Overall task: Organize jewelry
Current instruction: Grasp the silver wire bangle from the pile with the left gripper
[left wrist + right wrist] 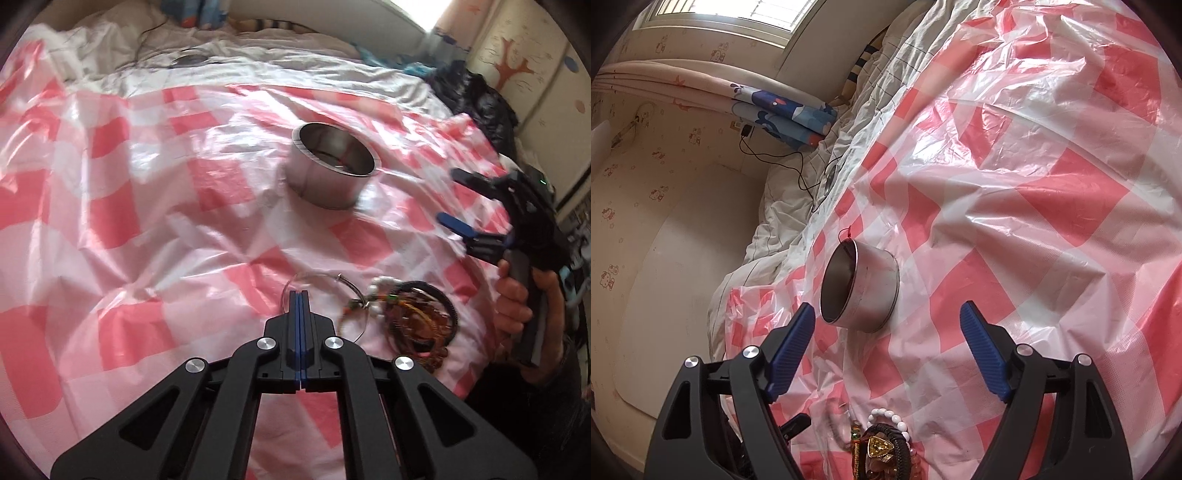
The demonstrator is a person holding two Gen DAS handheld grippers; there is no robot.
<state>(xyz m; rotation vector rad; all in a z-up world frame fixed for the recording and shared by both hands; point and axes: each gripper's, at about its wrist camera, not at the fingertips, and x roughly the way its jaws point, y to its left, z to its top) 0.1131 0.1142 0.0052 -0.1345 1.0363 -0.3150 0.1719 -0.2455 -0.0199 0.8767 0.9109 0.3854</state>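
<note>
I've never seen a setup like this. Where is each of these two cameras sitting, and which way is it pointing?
Left wrist: rides the left gripper, looking along its shut fingers, clamped on a thin silver bangle, across the pink checked sheet; the right gripper and hand show.
Right wrist: rides the right gripper, fingers apart, facing the tin.
Shared: tin, jewelry pile, sheet.

both wrist cams toward tin (334, 166)

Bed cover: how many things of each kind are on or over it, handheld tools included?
Metal tin: 1
Silver bangle: 1
Tangled jewelry heap: 1
Grippers, left gripper and right gripper: 2
Total: 5
</note>
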